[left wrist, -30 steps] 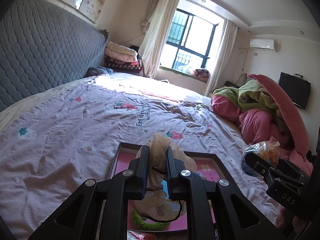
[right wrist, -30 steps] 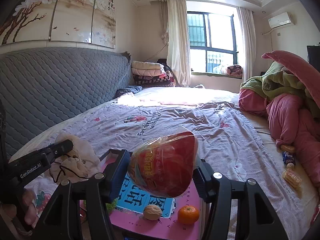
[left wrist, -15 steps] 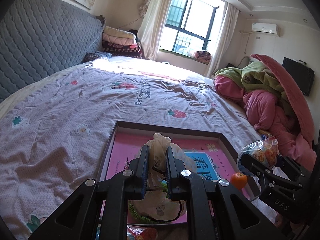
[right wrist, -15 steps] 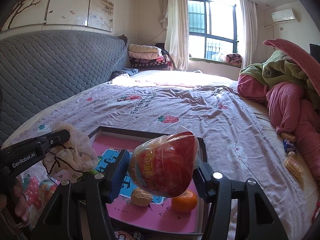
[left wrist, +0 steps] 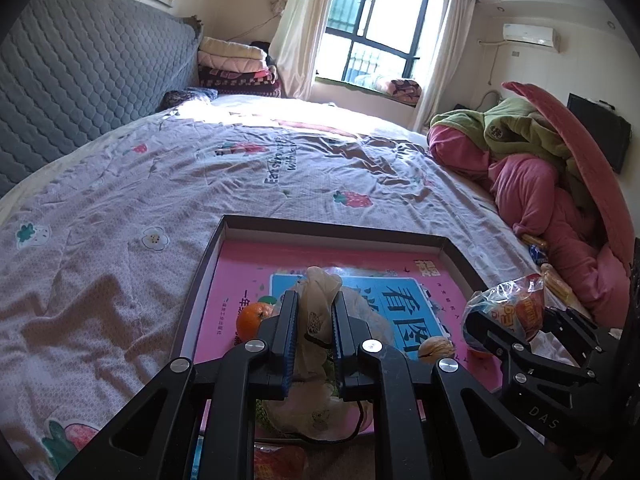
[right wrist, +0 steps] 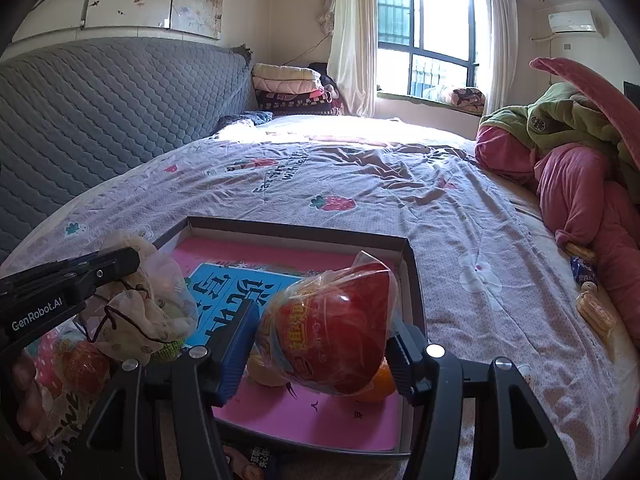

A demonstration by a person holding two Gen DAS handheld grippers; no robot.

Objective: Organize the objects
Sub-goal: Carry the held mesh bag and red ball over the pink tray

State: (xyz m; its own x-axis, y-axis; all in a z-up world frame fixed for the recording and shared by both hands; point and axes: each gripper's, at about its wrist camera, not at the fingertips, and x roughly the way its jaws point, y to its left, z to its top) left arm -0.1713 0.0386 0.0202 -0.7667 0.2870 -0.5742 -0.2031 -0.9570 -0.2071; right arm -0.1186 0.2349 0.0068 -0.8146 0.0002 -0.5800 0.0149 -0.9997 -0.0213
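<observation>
Both tools have come down toward the tray (right wrist: 412, 276), which now fills more of each view. Left tool (left wrist: 314, 316): nearly closed, clamping a cloth pouch (left wrist: 316, 304) over the tray. Right tool (right wrist: 320, 340): part open, gripping a red snack bag (right wrist: 332, 332) above an orange (right wrist: 380, 380). Beyond lies the bed (right wrist: 360, 184).

Bed (left wrist: 168, 184) w/ lilac printed cover, grey quilted headboard (left wrist: 80, 76) along its left edge. Shallow dark-rimmed tray (right wrist: 414, 280), pink liner inside, lies on cover near the bed's near edge. Pink & green bedding heap (right wrist: 568, 160) along right edge; a few small wrapped snacks (right wrist: 592, 312) just beside it (labels too small to read). Folded blankets (left wrist: 234, 66) stacked at far left corner.
</observation>
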